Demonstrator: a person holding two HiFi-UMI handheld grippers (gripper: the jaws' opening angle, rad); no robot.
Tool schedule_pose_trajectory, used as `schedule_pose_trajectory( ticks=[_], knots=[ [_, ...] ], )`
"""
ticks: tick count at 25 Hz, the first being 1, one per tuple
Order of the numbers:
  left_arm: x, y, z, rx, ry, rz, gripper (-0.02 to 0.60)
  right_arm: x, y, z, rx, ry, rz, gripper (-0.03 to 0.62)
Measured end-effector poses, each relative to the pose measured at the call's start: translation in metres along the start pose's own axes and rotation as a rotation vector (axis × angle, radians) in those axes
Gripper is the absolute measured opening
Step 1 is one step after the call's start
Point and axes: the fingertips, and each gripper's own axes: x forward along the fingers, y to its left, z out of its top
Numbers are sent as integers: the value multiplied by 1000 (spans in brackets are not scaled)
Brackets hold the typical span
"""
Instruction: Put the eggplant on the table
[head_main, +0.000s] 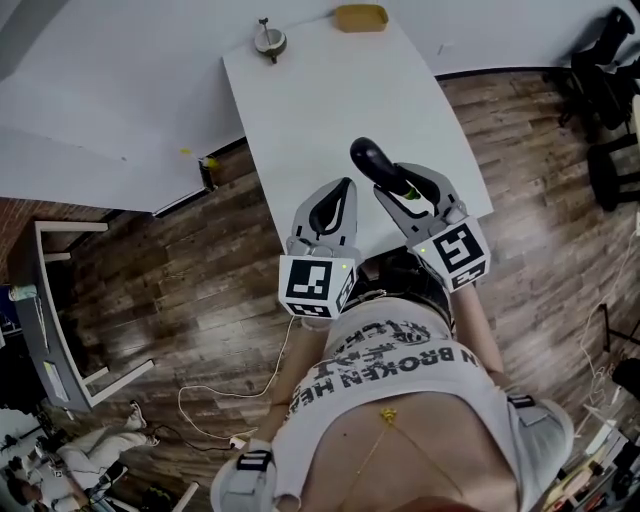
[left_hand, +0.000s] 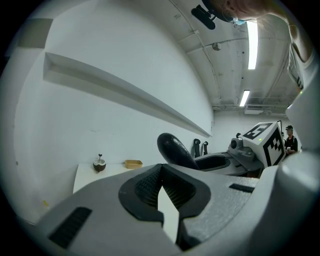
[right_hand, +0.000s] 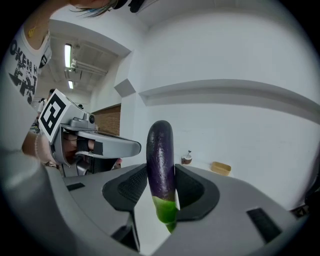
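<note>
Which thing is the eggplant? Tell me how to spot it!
Find the big white table. At its near end the right gripper is shut on the eggplant, which pokes out over the table. It is long and dark purple with a green end, unlike the small round cup and yellow dish at the far end.

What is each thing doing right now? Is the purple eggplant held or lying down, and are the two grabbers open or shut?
eggplant: held, green end down, not yet lying on the table.
right gripper: fingers shut on the eggplant.
left gripper: fingers shut, nothing between them.
yellow dish: resting at the table's far edge.
small round pot: standing upright near the far corner.
</note>
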Motion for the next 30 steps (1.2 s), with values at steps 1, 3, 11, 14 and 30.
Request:
schedule_pose_trajectory(
  ticks=[1,3,11,14,30],
  knots=[
    [5,0,3,-3,-5,15,-2,1,-6,2,-7,-3,14,170],
    [13,-4,7,-7,-15,40,-2,1,-17,4,-18,-5,36,170],
    [41,-19,16,-2,-31,85,-2,-7,-48,4,-45,-13,84,170],
    [47,-20,16,1,-28,101,-2,-6,-56,1,-47,-10,95,170],
    [51,-22,12,-5,-8,154,-2,-2,-63,-9,-41,-2,154,170]
  ],
)
